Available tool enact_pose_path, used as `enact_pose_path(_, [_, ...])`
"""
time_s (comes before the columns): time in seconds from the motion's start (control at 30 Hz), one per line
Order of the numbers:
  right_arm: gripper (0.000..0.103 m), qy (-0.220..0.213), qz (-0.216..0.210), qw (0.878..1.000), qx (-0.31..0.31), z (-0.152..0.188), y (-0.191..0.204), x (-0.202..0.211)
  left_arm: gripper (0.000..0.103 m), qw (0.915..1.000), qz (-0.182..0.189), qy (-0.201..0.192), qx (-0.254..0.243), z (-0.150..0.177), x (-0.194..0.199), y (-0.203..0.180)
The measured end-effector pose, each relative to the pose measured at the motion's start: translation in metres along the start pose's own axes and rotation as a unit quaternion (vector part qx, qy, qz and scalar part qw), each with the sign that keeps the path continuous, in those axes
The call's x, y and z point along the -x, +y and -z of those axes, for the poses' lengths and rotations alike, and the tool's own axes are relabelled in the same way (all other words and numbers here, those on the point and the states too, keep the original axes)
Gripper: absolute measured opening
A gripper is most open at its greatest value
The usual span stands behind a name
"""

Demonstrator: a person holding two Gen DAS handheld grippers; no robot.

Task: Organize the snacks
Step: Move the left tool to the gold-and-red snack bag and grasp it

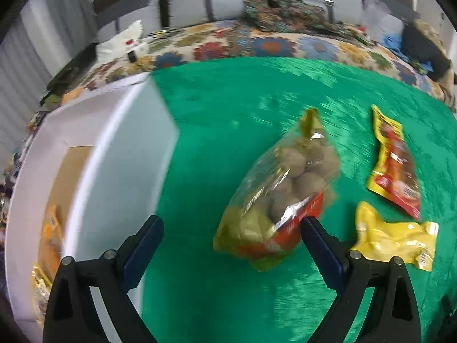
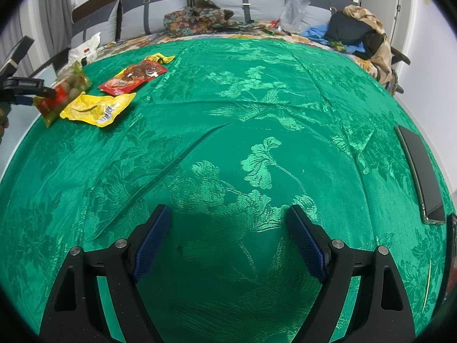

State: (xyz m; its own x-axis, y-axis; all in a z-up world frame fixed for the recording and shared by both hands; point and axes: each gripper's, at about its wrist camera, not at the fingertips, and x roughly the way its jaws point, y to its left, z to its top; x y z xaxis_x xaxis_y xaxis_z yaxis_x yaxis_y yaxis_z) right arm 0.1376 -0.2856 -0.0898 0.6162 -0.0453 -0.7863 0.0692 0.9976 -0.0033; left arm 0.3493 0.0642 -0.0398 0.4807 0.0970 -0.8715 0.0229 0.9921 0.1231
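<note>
The left hand-held gripper (image 1: 231,237) stands with its jaws spread wide over the green brocade bedspread (image 1: 234,100), and nothing is pinched between its blue pads. A clear bag of round brown snack balls (image 1: 280,185), with a red and yellow printed end, lies in front of it; the bag's red end overlaps the tip of the right-hand finger (image 1: 317,237), but whether that finger touches it I cannot tell, since the view is blurred. From the right wrist camera the same bag appears at the gripper's fingertip, tilted, with its lower end over the edge of the crumpled yellow packet (image 1: 397,240). Beyond that packet lies a flat red and yellow snack pouch (image 1: 395,165), just beside it. To the left of the left gripper sits a white box (image 1: 120,148) with a brown cardboard bottom; orange and yellow packets (image 1: 50,237) already lie inside it.

The right hand-held gripper (image 2: 228,240) is open too, empty, hovering over a bare stretch of the bedspread well apart from the snacks. A dark phone (image 2: 422,171) lies near the bed's right edge. Grey pillows (image 2: 257,3) and piled clothes (image 2: 200,17) line the headboard
</note>
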Motion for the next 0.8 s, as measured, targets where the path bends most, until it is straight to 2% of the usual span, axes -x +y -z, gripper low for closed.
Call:
enact_pose_path(0.13, [0.086,0.0,0.0,1.0,0.0,0.0,0.0,0.0,0.096,0.9999,0.003,0.001,0.011,-0.005,-0.005,0.013])
enact_pose_path(0.33, [0.086,0.0,0.0,1.0,0.0,0.0,0.0,0.0,0.096,0.9995,-0.014,-0.007,-0.027,-0.025,-0.017,0.005])
enact_pose_path(0.4, [0.086,0.0,0.0,1.0,0.0,0.0,0.0,0.0,0.096,0.9991,0.008,-0.015,-0.04,-0.034,-0.019,0.0])
enact_pose_path(0.47, [0.086,0.0,0.0,1.0,0.0,0.0,0.0,0.0,0.097,0.9965,0.054,-0.01,-0.064,-0.041,-0.025,-0.005])
enact_pose_path(0.53, [0.086,0.0,-0.001,1.0,0.0,0.0,0.0,0.0,0.097,0.99,0.094,0.005,-0.105,-0.045,-0.033,-0.015])
enact_pose_path(0.6, [0.086,0.0,-0.001,1.0,0.0,0.0,0.0,0.0,0.097,0.9839,0.099,0.019,-0.148,-0.047,-0.042,-0.026])
enact_pose_path(0.67, [0.086,0.0,-0.001,1.0,0.0,0.0,0.0,0.0,0.097,0.9799,0.086,0.027,-0.178,-0.048,-0.055,-0.035])
enact_pose_path(0.8, [0.086,0.0,-0.001,1.0,0.0,0.0,0.0,0.0,0.096,0.9813,0.087,0.037,-0.167,-0.054,-0.075,-0.041])
